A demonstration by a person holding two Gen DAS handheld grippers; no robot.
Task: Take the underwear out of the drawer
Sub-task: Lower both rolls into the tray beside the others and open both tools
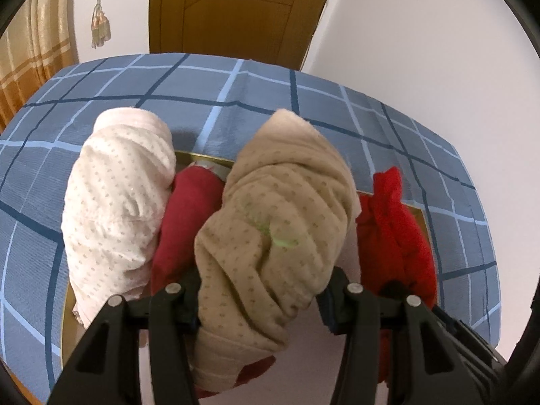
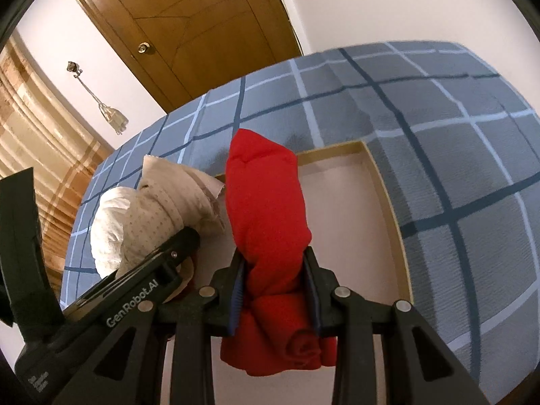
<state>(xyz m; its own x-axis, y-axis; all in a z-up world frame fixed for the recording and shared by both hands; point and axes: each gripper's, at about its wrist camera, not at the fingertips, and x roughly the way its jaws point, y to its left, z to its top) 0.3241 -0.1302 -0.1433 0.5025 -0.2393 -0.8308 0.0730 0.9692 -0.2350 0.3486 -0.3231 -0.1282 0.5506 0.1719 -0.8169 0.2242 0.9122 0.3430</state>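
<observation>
My left gripper (image 1: pixel 260 290) is shut on a beige dotted roll of underwear (image 1: pixel 280 202), which sticks out forward between its fingers. A pale pink dotted roll (image 1: pixel 118 202) lies to its left, with a dark red roll (image 1: pixel 189 216) wedged between the two. My right gripper (image 2: pixel 273 263) is shut on a bright red roll (image 2: pixel 266 202), also seen at the right of the left wrist view as the red roll (image 1: pixel 395 236). Below them lies the shallow white drawer with a gold rim (image 2: pixel 388 195). One finger (image 2: pixel 182 239) of the left gripper shows beside the beige roll (image 2: pixel 162 209).
The drawer rests on a bed with a blue checked sheet (image 1: pixel 270 94). Behind the bed stand a brown wooden door (image 1: pixel 236 6) and a white wall. A striped curtain (image 1: pixel 33 50) with a hanging tassel (image 1: pixel 100 32) is at the left.
</observation>
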